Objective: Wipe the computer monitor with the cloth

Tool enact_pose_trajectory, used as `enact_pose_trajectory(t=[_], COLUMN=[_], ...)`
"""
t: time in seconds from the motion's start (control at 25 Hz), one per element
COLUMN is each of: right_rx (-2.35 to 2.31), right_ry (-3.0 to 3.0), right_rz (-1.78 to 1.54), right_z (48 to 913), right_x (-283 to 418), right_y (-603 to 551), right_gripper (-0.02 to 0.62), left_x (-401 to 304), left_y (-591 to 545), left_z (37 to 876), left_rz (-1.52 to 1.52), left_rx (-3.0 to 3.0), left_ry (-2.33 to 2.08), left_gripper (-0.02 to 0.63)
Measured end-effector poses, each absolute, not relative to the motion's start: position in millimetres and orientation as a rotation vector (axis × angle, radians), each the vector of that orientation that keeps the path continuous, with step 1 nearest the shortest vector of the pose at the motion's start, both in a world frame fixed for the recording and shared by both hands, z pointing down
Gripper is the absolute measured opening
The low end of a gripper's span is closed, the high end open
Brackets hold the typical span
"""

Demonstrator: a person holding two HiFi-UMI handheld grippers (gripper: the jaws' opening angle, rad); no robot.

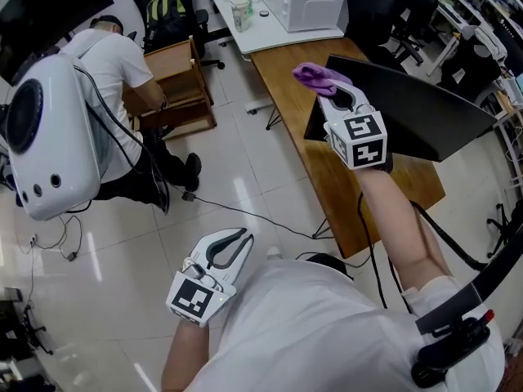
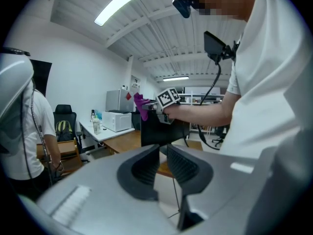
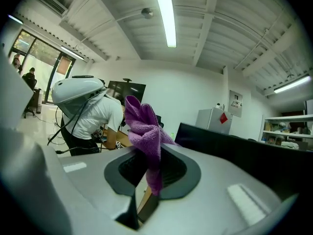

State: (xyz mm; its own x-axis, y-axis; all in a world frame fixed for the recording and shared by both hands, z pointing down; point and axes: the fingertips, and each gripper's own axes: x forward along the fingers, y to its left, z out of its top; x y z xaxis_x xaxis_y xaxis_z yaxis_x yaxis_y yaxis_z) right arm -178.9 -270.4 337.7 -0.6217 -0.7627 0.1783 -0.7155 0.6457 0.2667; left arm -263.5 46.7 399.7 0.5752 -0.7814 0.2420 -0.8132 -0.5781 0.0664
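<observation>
Purple microfibre cloth point(image 1: 319, 76) is pinched between the two jaws of the right tool point(image 1: 333, 88). In the right gripper view the jaws are closed onto the cloth point(image 3: 145, 130): a bunched fold stands up above the right tool point(image 3: 148, 168) and a narrow tail hangs down through the slot.

Head view: the right tool is held out over the brown wooden bench point(image 1: 286, 88), at the near upper corner of the black flat computer monitor point(image 1: 409, 109). The cloth sits just beside that corner; contact with the panel cannot be confirmed. The monitor leans on the bench with its dark face up. In the right gripper view its dark edge point(image 3: 230, 148) runs just right of the jaws.

Left tool point(image 1: 243, 239) hangs low at the person's side, above the pale tiled floor point(image 1: 245, 178), well apart from bench and monitor. In the left gripper view the left tool point(image 2: 163, 161) has its jaws only a narrow slit apart, nothing between them. Beyond them show the monitor point(image 2: 155, 131) and the raised cloth point(image 2: 140, 104).

Background: a second person in a white shirt point(image 1: 122, 60), carrying a white hard-shell backpack point(image 1: 49, 137), bends at a small wooden drawer unit point(image 1: 176, 88). A white bench point(image 1: 261, 35) carries a white boxy appliance point(image 1: 302, 6).
</observation>
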Motion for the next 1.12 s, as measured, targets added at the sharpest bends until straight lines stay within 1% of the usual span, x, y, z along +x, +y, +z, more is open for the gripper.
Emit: enact_pose_trajectory(t=[0.76,1.0,1.12], right_rx=[1.153,1.119,1.113], right_ry=[-2.530,-2.477,-2.470], right_rz=[-0.013,0.058,0.103], right_z=[472,537,553], right_x=[-187,-184,-187], right_y=[-265,-264,-261], right_gripper=[0.048,0.048,0.048], left_x=[-276,-275,-275], left_y=[34,29,25], left_z=[402,408,411], left_rz=[0.362,0.379,0.374], left_rx=[2.593,2.565,2.554], left_ry=[-1.321,-1.285,-1.267], left_gripper=[0.070,0.071,0.069])
